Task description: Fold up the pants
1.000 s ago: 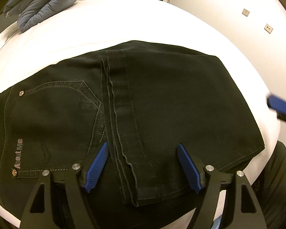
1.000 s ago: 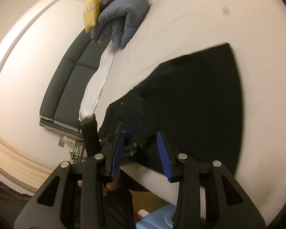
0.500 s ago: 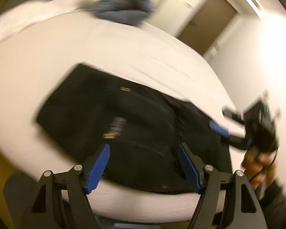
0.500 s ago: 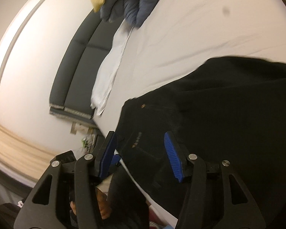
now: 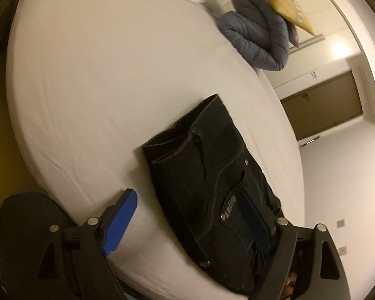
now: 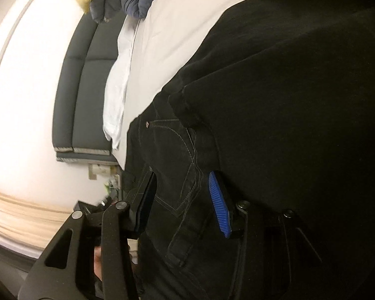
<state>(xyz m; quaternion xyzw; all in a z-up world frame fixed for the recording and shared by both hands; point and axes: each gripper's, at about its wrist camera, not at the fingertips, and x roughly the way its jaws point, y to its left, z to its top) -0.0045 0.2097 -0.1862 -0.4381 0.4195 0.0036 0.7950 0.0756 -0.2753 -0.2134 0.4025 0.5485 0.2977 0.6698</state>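
The black jeans [image 5: 207, 172] lie folded on the white bed [image 5: 92, 75], waistband end toward the left wrist view. My left gripper [image 5: 187, 220] is open, low at the bed's near edge: its left finger stands over bare sheet, its right finger over the jeans by the pocket label. In the right wrist view the jeans [image 6: 287, 100] fill most of the frame, with the folded leg over the pocket part. My right gripper [image 6: 182, 200] is open, its fingers on either side of the back pocket cloth at the near edge.
A grey-blue puffer jacket [image 5: 257, 35] and a yellow cushion [image 5: 285, 7] lie at the bed's far end. A dark grey headboard [image 6: 85, 95] and a white sheet edge [image 6: 117, 75] show left of the jeans. A brown door [image 5: 322, 105] stands beyond the bed.
Both grippers have swung round to the waistband side of the jeans and dropped close to the cloth. The right gripper now straddles the pocket area. The jeans have not moved.
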